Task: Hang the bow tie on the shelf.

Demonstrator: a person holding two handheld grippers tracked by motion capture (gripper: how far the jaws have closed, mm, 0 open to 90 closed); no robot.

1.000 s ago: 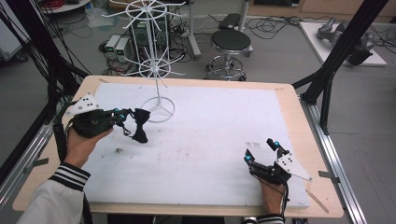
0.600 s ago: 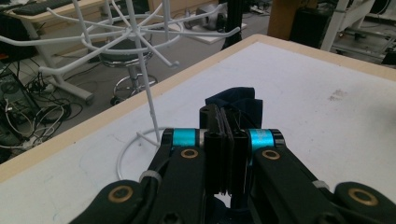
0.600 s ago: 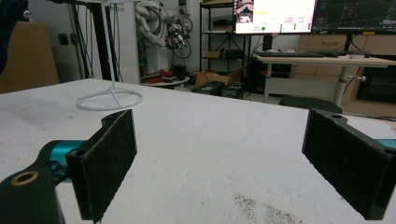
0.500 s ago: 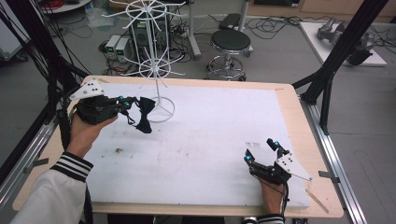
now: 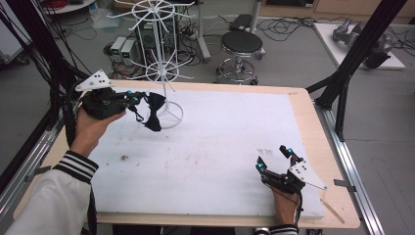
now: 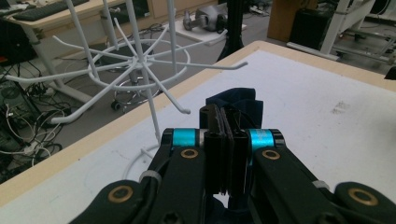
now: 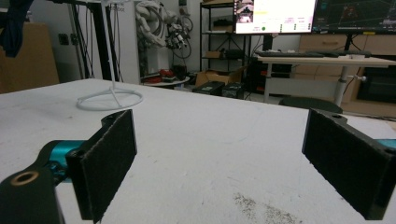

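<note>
White-topped table (image 5: 220, 147); wire rack (image 5: 164, 73) standing on it.

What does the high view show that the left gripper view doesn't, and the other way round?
High view alone: the whole white table, the person's striped sleeve, the right gripper resting open near the table's front right corner, and a round stool beyond the table.

Left gripper view alone: how the jaws stand, pressed tight together on dark blue fabric, and a close look at the rack's hooked arms.

Shared: the left gripper clamped on the bow tie, held off the table beside the white wire rack.
</note>
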